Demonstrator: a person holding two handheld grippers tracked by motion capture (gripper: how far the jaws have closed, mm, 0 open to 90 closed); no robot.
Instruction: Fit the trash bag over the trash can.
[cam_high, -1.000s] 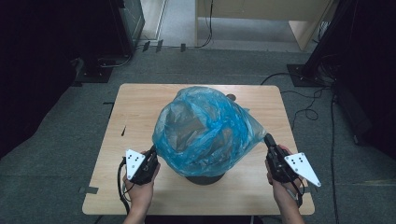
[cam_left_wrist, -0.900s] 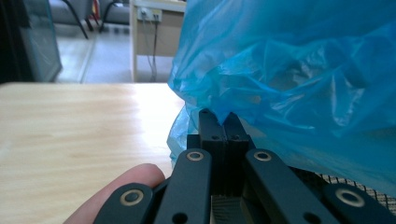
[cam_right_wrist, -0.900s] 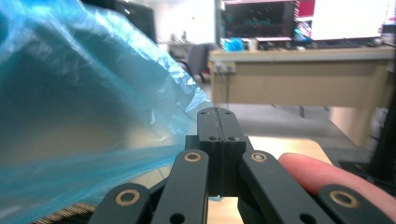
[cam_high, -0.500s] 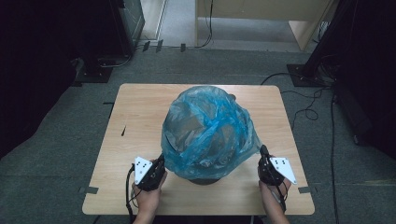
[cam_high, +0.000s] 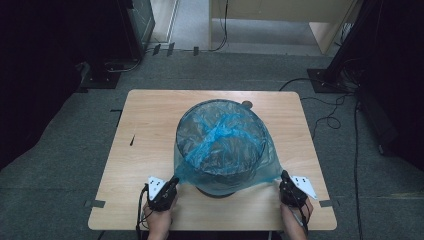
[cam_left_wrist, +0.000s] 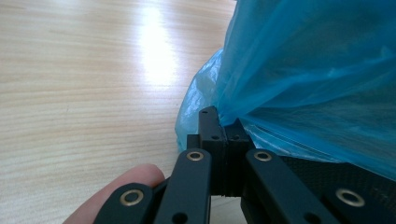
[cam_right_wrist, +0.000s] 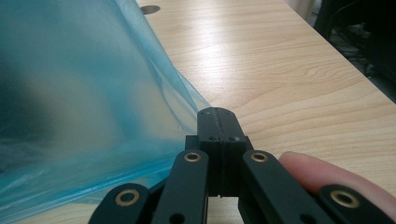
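1. while you look for brands or labels, none can be read: the bag is plain blue film, and the grey plates on your grippers carry no legible writing.
2. your left gripper has its jaws pressed together on the bag's hem at the near left; in the left gripper view the film bunches right at the tips.
3. your right gripper is likewise clamped on the hem at the near right; in the right gripper view the film runs into the closed jaws from the left.
4. the bag is drawn over a round dark bin, which stands near the middle of the table, toward your edge. its skirt flares out past the bin's wall down to both grippers, and the film sags into the bin's mouth in a crumpled knot.
5. a small round hole sits in the tabletop just behind the bin.
6. a dark mark lies on the wood left of the bin, well apart from it.
7. strips of tape hold the table's near corners to the grey carpet.
8. beyond the table, cables trail across the floor at the right, and a dark stand base sits at the far left.
9. nothing lies between your grippers and the bin but bare wood.
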